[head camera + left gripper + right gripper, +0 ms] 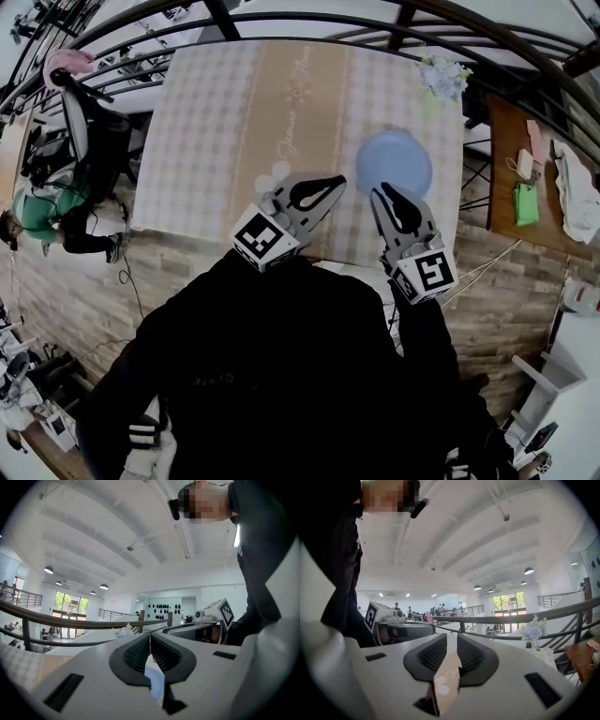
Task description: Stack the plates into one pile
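1. Left gripper (150,638): ribbed black pads pressed together at the tips, nothing pinched. Held over the table's near edge, approx. mid-width.
2. Right gripper (451,637): pads a narrow slit apart, nothing betw. them; the cloth shows thru the slit. Sits just beside the left gripper, not touching it, also at the near edge.
3. Blue round plate (394,161): lies flat toward the near right corner, clear of both edges. In head view it is just beyond the right gripper's tips, untouched. Cannot tell if it is 1 plate or several stacked.
4. Table (192,202) is covered by a checked cloth (202,122) w/ a beige centre band (291,112) running near-to-far. The plate is on the checked part, right of the band.
5. Small vase of pale-blue flowers (442,73): far right corner, well apart from the plate.
6. Dark curved railing (281,19): beyond the far edge.
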Action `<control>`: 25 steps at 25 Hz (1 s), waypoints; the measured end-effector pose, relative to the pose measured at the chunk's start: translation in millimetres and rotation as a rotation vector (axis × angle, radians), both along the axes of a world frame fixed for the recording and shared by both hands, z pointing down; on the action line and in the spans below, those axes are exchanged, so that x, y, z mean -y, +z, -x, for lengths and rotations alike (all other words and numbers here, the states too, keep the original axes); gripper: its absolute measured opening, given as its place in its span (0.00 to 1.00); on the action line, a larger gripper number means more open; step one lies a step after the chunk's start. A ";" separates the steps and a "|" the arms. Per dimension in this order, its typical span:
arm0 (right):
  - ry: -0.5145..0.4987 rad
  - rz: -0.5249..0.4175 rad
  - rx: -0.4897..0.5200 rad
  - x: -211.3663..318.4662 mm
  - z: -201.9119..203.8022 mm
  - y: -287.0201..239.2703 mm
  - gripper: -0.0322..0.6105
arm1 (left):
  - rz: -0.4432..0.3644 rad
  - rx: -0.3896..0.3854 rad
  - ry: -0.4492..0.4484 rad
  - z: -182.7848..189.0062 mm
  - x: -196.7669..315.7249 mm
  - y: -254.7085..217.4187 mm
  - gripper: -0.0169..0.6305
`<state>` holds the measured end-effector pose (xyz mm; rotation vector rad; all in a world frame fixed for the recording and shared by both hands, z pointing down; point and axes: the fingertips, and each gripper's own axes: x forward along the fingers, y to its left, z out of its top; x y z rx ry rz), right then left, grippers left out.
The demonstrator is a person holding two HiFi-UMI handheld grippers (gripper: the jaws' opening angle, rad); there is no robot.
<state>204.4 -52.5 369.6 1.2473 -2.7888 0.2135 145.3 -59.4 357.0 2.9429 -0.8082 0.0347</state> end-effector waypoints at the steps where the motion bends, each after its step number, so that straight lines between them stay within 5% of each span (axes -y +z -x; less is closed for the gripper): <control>1: 0.001 -0.008 0.006 -0.1 0.9 -3.9 0.16 | 0.002 0.005 -0.004 0.2 -0.4 -3.2 0.06; 4: 0.005 -0.040 0.018 -0.3 3.4 -16.9 0.06 | -0.015 -0.009 0.004 -1.7 -2.0 -19.2 0.06; 25: -0.019 -0.055 0.009 -7.3 9.9 -26.3 0.06 | -0.030 0.003 0.026 -8.4 -8.9 -23.9 0.06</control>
